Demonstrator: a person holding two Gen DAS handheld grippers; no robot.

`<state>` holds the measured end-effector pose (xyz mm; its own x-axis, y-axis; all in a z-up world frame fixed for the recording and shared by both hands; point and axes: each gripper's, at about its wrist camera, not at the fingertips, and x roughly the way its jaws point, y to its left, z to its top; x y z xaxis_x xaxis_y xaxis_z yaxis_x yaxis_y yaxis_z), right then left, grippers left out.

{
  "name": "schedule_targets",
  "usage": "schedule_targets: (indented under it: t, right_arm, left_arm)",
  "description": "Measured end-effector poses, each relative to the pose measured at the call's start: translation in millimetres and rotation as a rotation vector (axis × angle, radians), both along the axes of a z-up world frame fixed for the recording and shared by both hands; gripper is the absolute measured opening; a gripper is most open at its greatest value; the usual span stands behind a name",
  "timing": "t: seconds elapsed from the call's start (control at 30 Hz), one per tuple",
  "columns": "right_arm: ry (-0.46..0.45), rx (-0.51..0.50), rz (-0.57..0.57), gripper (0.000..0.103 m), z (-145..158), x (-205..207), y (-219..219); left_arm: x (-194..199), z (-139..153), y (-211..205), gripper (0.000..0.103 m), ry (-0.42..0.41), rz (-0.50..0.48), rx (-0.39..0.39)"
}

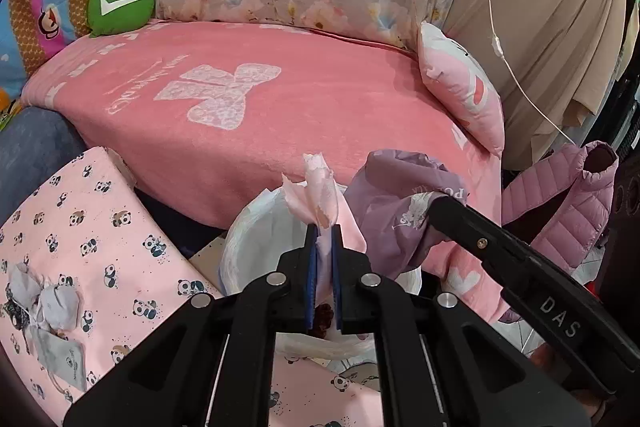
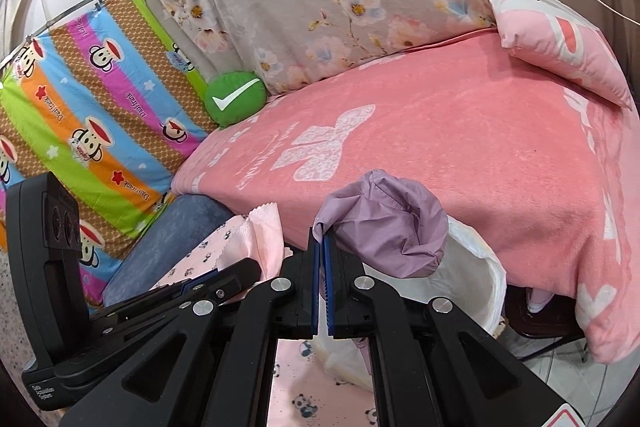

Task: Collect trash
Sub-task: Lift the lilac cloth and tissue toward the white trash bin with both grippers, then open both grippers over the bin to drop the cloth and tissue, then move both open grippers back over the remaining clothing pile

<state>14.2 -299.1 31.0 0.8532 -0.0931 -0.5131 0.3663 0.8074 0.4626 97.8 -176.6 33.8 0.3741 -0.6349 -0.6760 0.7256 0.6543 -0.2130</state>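
Note:
My left gripper (image 1: 325,229) is shut on a crumpled pale pink tissue (image 1: 320,191) that sticks up from its blue pads. It hangs over a white bin (image 1: 256,243) lined with a white plastic bag. My right gripper (image 2: 323,231) is shut on the edge of a crumpled purple plastic bag (image 2: 388,227), also held over the white bin (image 2: 484,267). In the left wrist view the right gripper (image 1: 434,206) reaches in from the right with the purple bag (image 1: 396,203). In the right wrist view the left gripper (image 2: 252,267) and the pink tissue (image 2: 266,231) show at the left.
A pink blanket (image 1: 280,99) covers the seat behind the bin. On it lie a green check-mark cushion (image 1: 120,5) and a pink pillow (image 1: 464,87). A panda-print cloth (image 1: 80,247) with grey pouches (image 1: 52,303) lies left. A purple puffer jacket (image 1: 568,199) hangs at the right.

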Motion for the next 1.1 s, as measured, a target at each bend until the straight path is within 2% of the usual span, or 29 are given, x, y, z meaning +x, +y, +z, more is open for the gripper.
schedule_targets:
  t: [0.17,0.23,0.3,0.33,0.47,0.73,1.1]
  right_arm:
    - [0.013,0.010,-0.019,0.011,-6,-1,-6]
    - [0.016,0.011,-0.026,0.012,-8,-1,-8]
    - [0.022,0.008,-0.030,0.017,-9,0,-8]
    - [0.024,0.007,-0.032,0.019,-10,0,-8]
    - [0.027,0.001,-0.033,0.028,-11,2,-9]
    - [0.033,-0.011,-0.012,0.028,-10,6,-1]
    - [0.062,-0.037,0.072,0.028,-12,27,33]
  left_arm:
    - [3,-3,-7,0.008,0.016,0.001,0.007]
    - [5,-3,-6,0.023,0.014,0.016,0.006]
    - [6,-2,-4,0.061,0.005,0.050,0.008]
    - [6,-2,-2,0.063,-0.006,0.073,0.005]
    - [12,-3,2,0.064,0.007,0.091,0.002]
    - [18,-5,19,0.064,0.011,0.138,0.001]
    - [31,-15,67,0.064,0.031,0.250,0.014]
